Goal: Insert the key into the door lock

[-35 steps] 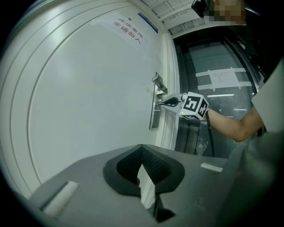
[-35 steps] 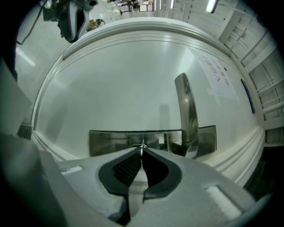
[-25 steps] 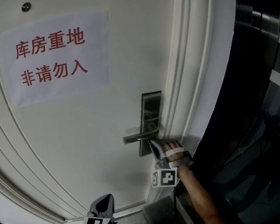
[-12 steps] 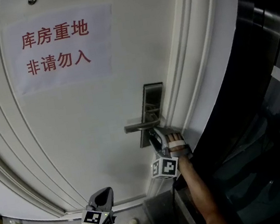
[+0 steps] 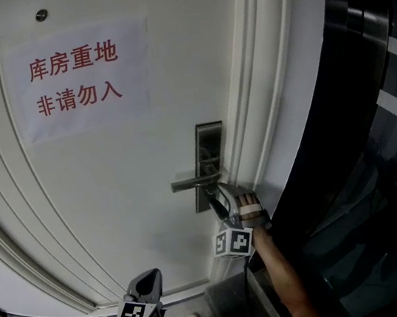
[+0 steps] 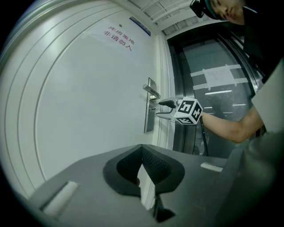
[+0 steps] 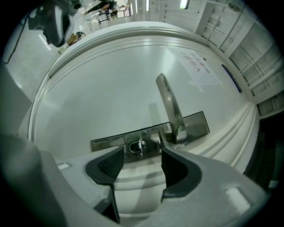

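Note:
A steel lock plate (image 5: 210, 145) with a lever handle (image 5: 191, 183) sits on the white door (image 5: 133, 172). In the right gripper view a small key (image 7: 140, 146) stands in the keyhole of the plate (image 7: 111, 142), below the handle (image 7: 168, 102). My right gripper (image 7: 142, 156) points straight at it, its jaws opening. Its pads stand apart on either side of the key without touching it. From the left gripper view the right gripper (image 6: 165, 109) is at the plate (image 6: 148, 124). My left gripper (image 5: 147, 281) hangs low and back from the door, shut (image 6: 142, 150) with nothing seen in it.
A paper sign with red characters (image 5: 78, 80) is taped to the upper door. The moulded white door frame (image 5: 265, 106) runs just right of the lock, and dark glass panels (image 5: 380, 125) lie beyond it. A person's forearm (image 5: 282, 282) leads to the right gripper.
The right gripper's jaws have spread apart in front of the lock plate, staying in place below the handle. The left gripper has kept its place low by the door.

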Available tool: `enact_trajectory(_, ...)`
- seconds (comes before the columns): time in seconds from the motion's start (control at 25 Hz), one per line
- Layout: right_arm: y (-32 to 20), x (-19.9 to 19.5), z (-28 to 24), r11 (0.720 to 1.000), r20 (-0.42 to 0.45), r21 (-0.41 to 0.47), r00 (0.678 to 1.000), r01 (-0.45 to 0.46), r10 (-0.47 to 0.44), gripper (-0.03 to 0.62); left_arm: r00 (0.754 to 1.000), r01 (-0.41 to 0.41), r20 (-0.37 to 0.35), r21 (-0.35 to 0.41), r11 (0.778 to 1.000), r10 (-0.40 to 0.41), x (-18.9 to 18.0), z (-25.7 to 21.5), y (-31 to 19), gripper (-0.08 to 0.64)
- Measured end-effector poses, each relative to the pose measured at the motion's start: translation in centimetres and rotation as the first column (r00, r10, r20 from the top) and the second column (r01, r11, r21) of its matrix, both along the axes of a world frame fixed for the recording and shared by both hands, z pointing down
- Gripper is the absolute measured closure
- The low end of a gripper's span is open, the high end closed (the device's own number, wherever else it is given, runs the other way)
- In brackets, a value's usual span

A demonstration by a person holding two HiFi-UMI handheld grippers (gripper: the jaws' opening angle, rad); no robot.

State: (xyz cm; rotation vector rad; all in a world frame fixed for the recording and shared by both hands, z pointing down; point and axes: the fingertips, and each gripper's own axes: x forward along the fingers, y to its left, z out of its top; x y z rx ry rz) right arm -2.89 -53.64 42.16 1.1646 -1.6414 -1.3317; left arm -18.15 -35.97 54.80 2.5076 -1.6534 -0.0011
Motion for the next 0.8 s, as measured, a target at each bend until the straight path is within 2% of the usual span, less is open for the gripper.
enact_trajectory(0.12, 1.3, 0.5, -0.4, 0.999, 0.079, -0.029, 0.997, 0.017, -0.015, 0.372, 1.000, -0.002, 0.003, 0.002, 1.000, 0.002, 0.3, -0.1, 0.3, 0.558)
enact_trajectory(0.2, 2.3, 1.0, -0.9, 1.000, 0.113, -0.019, 0.994, 0.017, -0.015, 0.455, 1.000, -0.005, 0.006, 0.005, 1.000, 0.005, 0.6, -0.2, 0.5, 0.558)
enact_trajectory(0.44, 6.1, 1.9, -1.6, 0.998, 0.218, 0.000, 0.974, 0.063, -0.062, 0.591, 1.000, -0.018, 0.007, 0.024, 1.000, 0.018, 1.6, -0.9, 1.6, 0.558)
enact_trajectory(0.52, 7.9, 2.1, -2.1, 0.996, 0.277, 0.023, 0.957, 0.085, -0.088, 0.591, 1.000, -0.027, 0.008, 0.036, 0.999, 0.027, 2.0, -1.3, 2.1, 0.558)
enact_trajectory(0.64, 10.5, 2.7, -2.7, 0.993, 0.406, 0.062, 0.906, 0.105, -0.121, 0.591, 0.999, -0.036, 0.024, 0.054, 0.998, 0.034, 2.7, -1.8, 2.9, 0.558)
enact_trajectory(0.8, 13.2, 3.9, -2.8, 0.989, 0.600, 0.032, 0.788, 0.144, -0.134, 0.591, 0.998, -0.046, 0.038, 0.072, 0.996, 0.044, 3.7, -2.6, 4.1, 0.558)
